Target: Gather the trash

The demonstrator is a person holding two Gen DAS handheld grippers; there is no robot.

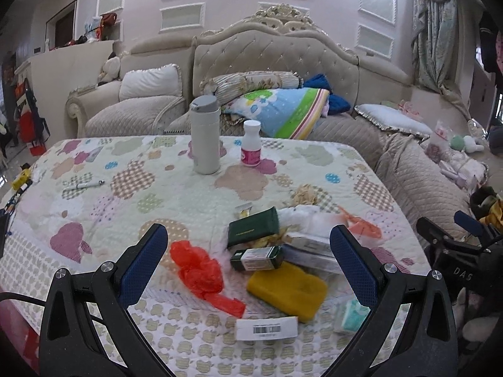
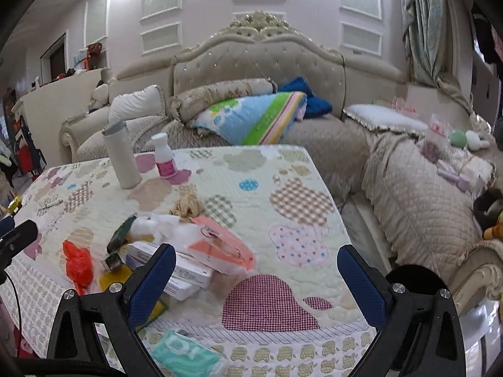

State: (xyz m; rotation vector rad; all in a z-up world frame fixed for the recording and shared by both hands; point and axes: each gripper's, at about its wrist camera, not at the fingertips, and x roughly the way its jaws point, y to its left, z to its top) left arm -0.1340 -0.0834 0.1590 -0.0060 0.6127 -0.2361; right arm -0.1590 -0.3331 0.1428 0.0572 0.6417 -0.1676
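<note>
Left claw [image 1: 248, 248] spread, over trash pile [image 1: 276, 251]

Two bottles [image 1: 206, 135] [image 1: 251, 143], one pen [image 1: 85, 185], two green boxes [image 1: 253, 226] [image 1: 256, 258].

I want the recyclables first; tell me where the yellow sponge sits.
In the left wrist view the yellow sponge lies between the open tongs, right of the red plastic bag, just behind the barcode label.

Both wrist views look low across the table [image 1: 157, 163] toward the sofa [image 2: 257, 62] (probably near its front edge).
</note>
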